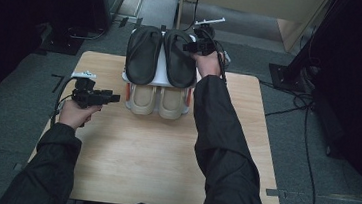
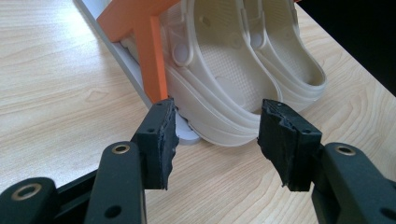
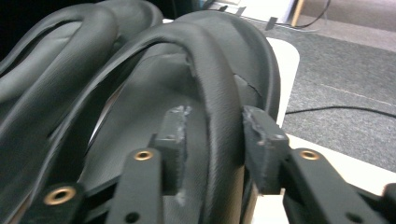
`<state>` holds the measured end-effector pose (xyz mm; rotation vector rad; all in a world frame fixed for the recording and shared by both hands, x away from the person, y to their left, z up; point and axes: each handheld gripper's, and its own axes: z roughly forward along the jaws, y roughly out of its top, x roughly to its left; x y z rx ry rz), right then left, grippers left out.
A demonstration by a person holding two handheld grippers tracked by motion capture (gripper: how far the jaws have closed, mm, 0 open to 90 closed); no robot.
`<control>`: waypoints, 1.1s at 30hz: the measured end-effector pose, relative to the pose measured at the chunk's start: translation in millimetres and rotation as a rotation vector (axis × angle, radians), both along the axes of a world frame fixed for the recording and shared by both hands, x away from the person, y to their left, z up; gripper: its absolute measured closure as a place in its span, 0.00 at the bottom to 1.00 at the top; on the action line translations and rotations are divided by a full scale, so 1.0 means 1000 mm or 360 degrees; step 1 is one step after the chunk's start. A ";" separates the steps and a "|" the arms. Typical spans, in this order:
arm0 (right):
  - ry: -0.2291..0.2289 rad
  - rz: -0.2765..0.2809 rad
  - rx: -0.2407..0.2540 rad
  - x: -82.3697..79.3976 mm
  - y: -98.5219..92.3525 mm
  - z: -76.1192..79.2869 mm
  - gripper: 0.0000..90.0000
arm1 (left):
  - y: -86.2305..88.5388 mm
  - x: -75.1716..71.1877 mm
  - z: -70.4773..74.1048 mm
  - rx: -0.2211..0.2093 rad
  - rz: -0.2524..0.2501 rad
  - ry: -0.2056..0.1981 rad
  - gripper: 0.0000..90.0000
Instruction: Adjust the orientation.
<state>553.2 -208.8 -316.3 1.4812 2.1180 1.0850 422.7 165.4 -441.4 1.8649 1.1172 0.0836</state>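
A small shoe rack [image 1: 160, 78] stands at the table's far edge. Two black slippers [image 1: 143, 53] lie on its top shelf, and a pair of beige clogs [image 1: 144, 100] sits on the lower one. My right gripper [image 1: 190, 46] is at the right slipper [image 3: 140, 154]. Its jaws [image 3: 215, 140] straddle the slipper's strap [image 3: 215, 84] and stand open, not clamping it. My left gripper [image 1: 114, 97] hovers left of the rack. It is open and empty [image 2: 217, 135] and points at the nearer clog [image 2: 224, 70], beside the rack's orange leg [image 2: 152, 51].
The wooden table [image 1: 164, 155] is bare in front of the rack. Grey carpet surrounds it, with cables [image 1: 307, 124] on the floor to the right. Dark stands and furniture sit at the back left and right.
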 end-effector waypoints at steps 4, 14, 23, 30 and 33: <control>-0.0058 0.0034 0.0007 -0.010 -0.004 0.011 0.63 | -0.001 0.000 0.000 0.0002 0.0002 -0.0002 0.52; -0.0111 0.0068 0.0002 -0.039 -0.032 0.020 0.84 | 0.001 -0.001 0.000 -0.0011 0.0020 0.0001 0.52; -0.0075 0.0025 0.0001 -0.047 -0.051 -0.008 0.84 | 0.000 0.001 -0.001 0.0010 0.0015 0.0002 0.52; -0.0057 0.0073 -0.0012 -0.051 -0.045 -0.022 0.82 | 0.000 0.001 -0.001 0.0015 0.0015 0.0003 0.52; -0.0077 0.0072 -0.0008 -0.055 -0.043 -0.024 0.83 | 0.000 0.001 -0.001 0.0014 0.0015 0.0003 0.52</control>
